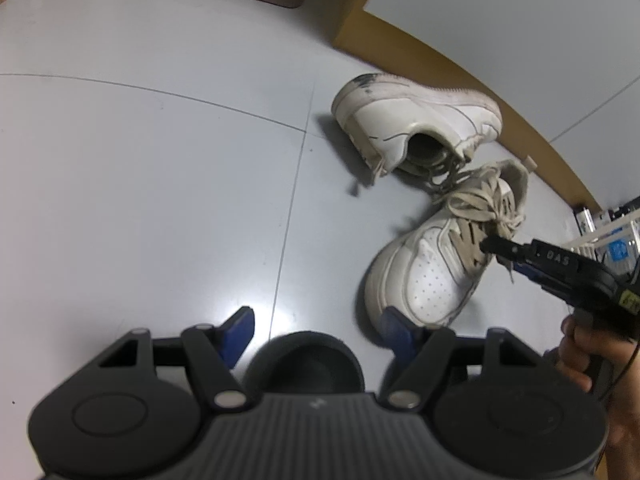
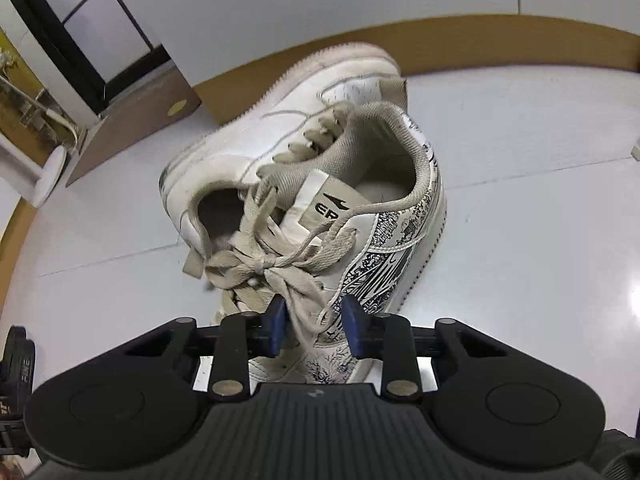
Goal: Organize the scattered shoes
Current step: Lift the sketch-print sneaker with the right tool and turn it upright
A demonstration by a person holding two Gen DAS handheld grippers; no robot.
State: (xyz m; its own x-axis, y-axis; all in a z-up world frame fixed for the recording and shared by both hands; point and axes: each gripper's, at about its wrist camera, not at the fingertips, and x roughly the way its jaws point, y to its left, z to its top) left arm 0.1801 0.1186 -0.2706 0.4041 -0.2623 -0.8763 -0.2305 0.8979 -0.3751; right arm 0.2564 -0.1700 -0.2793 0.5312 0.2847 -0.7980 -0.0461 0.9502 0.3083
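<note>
Two white sneakers down on the grey floor, close to the brown baseboard (image 1: pixel 460 60), so sort of near the wall already but not lined up.

Far sneaker (image 1: pixel 416 120) tipped onto its side at about 1 o'clock in the left wrist view, sole facing the wall, opening toward the other one. Near sneaker (image 1: pixel 432 264) at roughly 3 o'clock, upright, toe pointing toward the camera, heel touching or almost touching the tipped one. Laces (image 2: pixel 272 268) tied in a floppy bow, loose ends dangling.

Right gripper (image 2: pixel 314 324) down low over the near sneaker's laced front, blue pads partly spread on either side of a dangling lace end and the tongue area. Not clamped on anything as far as visible, just straddling. Probably lined up there because the laced top is the easiest bit to pinch and lift.

Left gripper (image 1: pixel 316 334) hanging back at 6 o'clock, wide open, empty, toe of the near sneaker just past its right pad. Looks parked out of the way, maybe waiting for the tipped shoe.

Pair not side by side, one on its side, so tidy-up not there.
</note>
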